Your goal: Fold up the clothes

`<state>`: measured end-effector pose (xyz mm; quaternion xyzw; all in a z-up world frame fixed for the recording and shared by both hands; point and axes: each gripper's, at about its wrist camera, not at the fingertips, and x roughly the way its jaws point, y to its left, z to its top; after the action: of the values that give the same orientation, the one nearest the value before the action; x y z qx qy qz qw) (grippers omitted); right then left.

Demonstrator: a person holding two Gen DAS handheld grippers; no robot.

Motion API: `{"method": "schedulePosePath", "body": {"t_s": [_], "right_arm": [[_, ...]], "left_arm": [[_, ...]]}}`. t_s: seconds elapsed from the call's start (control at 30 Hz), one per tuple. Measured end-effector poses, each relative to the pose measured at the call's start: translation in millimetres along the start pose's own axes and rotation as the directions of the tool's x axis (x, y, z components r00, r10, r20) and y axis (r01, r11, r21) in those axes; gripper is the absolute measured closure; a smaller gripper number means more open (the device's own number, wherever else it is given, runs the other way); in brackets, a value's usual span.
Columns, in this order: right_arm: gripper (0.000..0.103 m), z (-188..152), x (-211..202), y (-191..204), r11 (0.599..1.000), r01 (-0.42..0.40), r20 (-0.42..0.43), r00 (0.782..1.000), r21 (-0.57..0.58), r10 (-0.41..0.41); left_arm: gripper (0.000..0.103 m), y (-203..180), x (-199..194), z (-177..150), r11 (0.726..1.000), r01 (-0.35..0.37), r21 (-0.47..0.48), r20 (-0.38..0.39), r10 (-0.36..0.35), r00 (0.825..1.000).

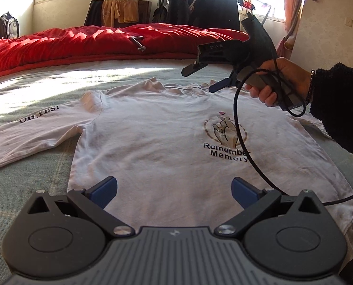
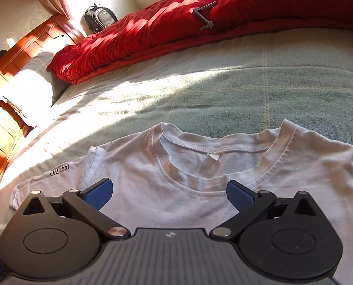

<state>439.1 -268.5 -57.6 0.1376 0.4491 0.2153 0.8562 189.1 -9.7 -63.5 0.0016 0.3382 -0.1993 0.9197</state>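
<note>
A white T-shirt (image 1: pixel 157 137) lies flat and face up on the bed, with a hand print and "Remember Memory" on the chest and "OH YES!" on the left sleeve (image 1: pixel 34 123). My left gripper (image 1: pixel 174 190) hovers open over the shirt's lower part, nothing between its blue pads. A hand holds my right gripper (image 1: pixel 203 77) above the collar, open and empty. In the right wrist view the right gripper (image 2: pixel 169 193) sits just below the round neckline (image 2: pixel 214 163) of the T-shirt (image 2: pixel 167 204).
A grey-green checked bedsheet (image 2: pixel 224 90) covers the bed. A red duvet (image 1: pixel 93 42) with a metal clamp (image 1: pixel 138 42) on it lies along the far side. A wooden headboard (image 2: pixel 8 76) and a backpack (image 2: pixel 99 17) stand at the left. Dark clothes (image 1: pixel 200 7) hang by the window.
</note>
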Motion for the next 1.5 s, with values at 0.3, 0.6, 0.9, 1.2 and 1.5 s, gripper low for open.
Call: {"method": "schedulePosePath", "body": {"t_s": [0.3, 0.6, 0.9, 1.2, 1.5], "right_arm": [[0.000, 20.9, 44.3, 9.7, 0.999, 0.053, 0.063, 0.997, 0.003, -0.053], [0.000, 26.7, 81.5, 82.0, 0.980, -0.176, -0.107, 0.980, -0.093, 0.166], [0.000, 57.2, 130.6, 104.9, 0.993, -0.047, -0.002, 0.999, -0.107, 0.047], [0.000, 32.5, 11.9, 118.7, 0.962, 0.134, 0.041, 0.991, -0.239, -0.128], [0.000, -107.6, -66.7, 91.3, 0.870, 0.345, -0.015, 0.927, -0.352, -0.374]], "left_arm": [[0.001, 9.8, 13.0, -8.8, 1.000, -0.027, 0.014, -0.049, 0.028, 0.998], [0.001, 16.5, 17.6, -15.4, 1.000, 0.009, 0.026, -0.041, -0.008, 0.999], [0.001, 23.6, 13.0, -20.2, 0.999, 0.026, 0.022, -0.032, -0.026, 0.999], [0.001, 20.2, -13.3, -26.6, 1.000, 0.008, 0.008, -0.038, -0.007, 0.999], [0.001, 15.5, -43.7, -21.0, 0.999, 0.037, -0.002, -0.036, -0.037, 0.999]]}}
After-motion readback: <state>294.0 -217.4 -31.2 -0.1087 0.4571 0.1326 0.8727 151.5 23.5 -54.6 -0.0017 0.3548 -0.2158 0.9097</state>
